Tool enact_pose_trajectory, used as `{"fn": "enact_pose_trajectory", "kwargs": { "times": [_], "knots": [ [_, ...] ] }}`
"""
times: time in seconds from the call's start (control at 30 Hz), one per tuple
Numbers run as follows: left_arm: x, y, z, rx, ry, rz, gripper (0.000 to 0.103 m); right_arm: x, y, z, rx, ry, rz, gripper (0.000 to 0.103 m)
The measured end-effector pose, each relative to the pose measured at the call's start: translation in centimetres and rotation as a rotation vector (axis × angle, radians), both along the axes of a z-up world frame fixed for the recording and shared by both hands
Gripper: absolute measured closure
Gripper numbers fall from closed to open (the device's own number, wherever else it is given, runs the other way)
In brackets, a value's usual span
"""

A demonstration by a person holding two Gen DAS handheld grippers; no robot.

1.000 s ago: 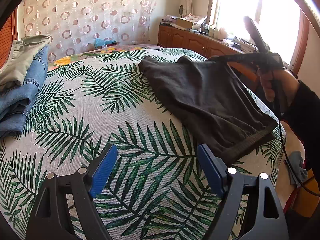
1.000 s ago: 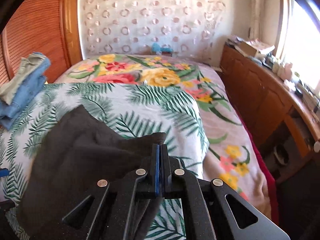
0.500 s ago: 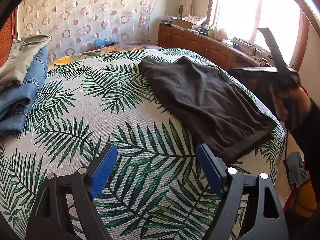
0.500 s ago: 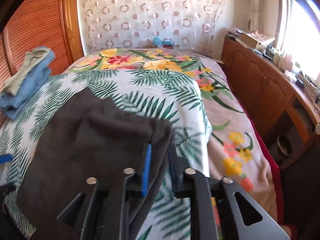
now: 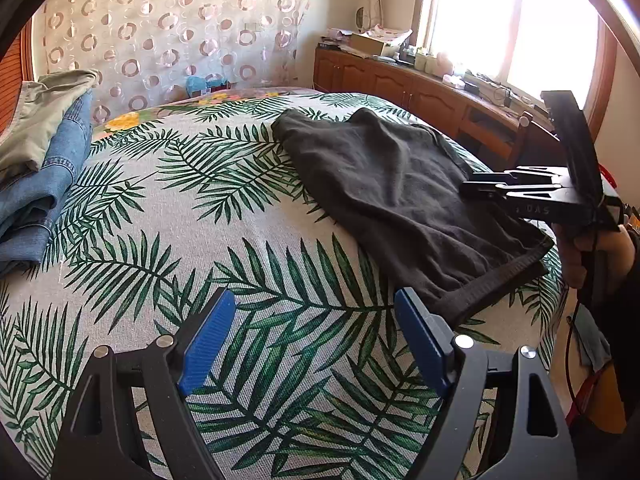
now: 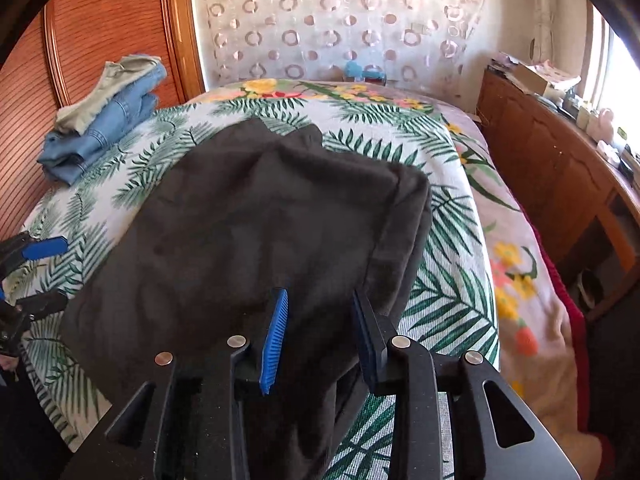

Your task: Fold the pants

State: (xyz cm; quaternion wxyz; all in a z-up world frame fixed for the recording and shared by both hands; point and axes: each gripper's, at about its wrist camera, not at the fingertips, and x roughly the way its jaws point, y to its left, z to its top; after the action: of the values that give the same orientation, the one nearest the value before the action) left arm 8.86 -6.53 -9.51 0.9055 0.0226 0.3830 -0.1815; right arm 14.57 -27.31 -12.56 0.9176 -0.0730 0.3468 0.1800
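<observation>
Dark grey pants [image 5: 392, 192] lie folded in half on the palm-leaf bedspread [image 5: 224, 240], waistband toward the near right edge. They also fill the middle of the right wrist view [image 6: 256, 232]. My left gripper [image 5: 316, 316] is open and empty, low over the bedspread just left of the waistband. My right gripper [image 6: 320, 300] is open, jaws apart above the pants' right edge, holding nothing. It shows in the left wrist view [image 5: 476, 188] at the right side of the pants.
A stack of folded jeans and a khaki garment [image 5: 36, 168] lies at the bed's left side by the wooden headboard [image 6: 100, 40]. A wooden cabinet [image 6: 560, 184] with clutter runs along the right wall under the window. The bed's right edge drops off close to the pants.
My right gripper opened and let go of the pants, then drew back. The lifted edge dropped and the pants now lie flat. My left gripper stayed still.
</observation>
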Motion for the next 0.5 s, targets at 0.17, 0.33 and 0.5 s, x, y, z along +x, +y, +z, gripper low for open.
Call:
{"fn": "enact_pose_trajectory", "kwargs": {
  "times": [0.17,0.33,0.5],
  "knots": [
    [-0.1,0.0,0.0,-0.002,0.0,-0.002,0.02,-0.2,0.3,-0.2,-0.004,-0.026,-0.004,0.066],
    [-0.4,0.0,0.3,-0.009,-0.008,-0.023,0.02,-0.7,0.8,-0.3,-0.006,-0.021,-0.012,0.066],
    [-0.9,-0.6,0.6,-0.015,-0.012,-0.062,0.022,-2.5,0.2,0.6,0.053,-0.029,-0.033,0.066]
  ]
}}
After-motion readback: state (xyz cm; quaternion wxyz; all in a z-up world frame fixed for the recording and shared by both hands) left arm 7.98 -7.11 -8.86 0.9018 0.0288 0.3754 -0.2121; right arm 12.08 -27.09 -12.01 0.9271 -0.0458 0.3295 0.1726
